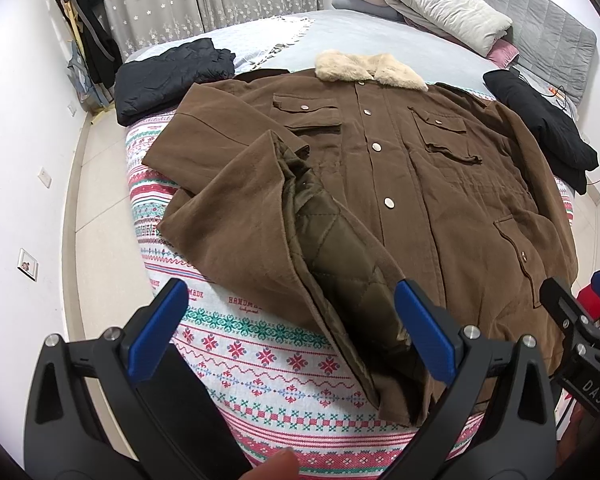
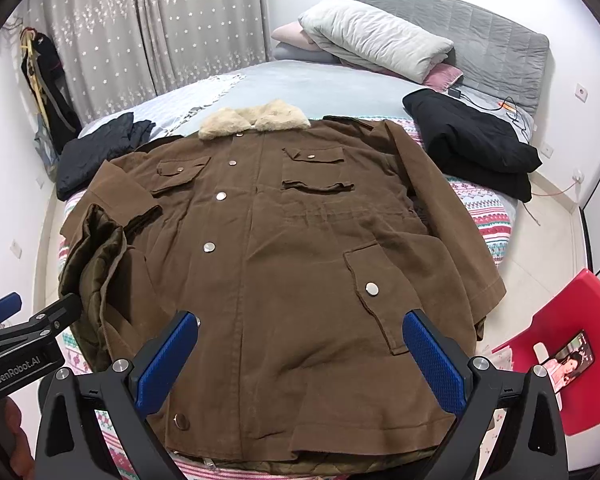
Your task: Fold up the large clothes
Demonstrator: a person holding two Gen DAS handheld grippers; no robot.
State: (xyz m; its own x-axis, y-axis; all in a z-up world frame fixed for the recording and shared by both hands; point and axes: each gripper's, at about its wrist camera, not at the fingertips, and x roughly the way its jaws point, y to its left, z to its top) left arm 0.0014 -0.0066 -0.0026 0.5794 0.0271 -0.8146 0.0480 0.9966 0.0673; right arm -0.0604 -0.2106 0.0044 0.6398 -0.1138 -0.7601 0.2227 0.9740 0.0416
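Observation:
A large brown jacket with a cream fur collar lies front-up on the bed; it also shows in the right wrist view. Its left side is folded inward, showing olive quilted lining. My left gripper is open and empty, its jaws either side of that folded edge near the hem. My right gripper is open and empty above the jacket's hem. The right gripper shows at the right edge of the left wrist view, and the left gripper at the left edge of the right wrist view.
A patterned bedspread covers the bed. A dark folded garment lies at the bed's left, a black one at its right. Pillows rest by the headboard. A red chair with a phone stands at right.

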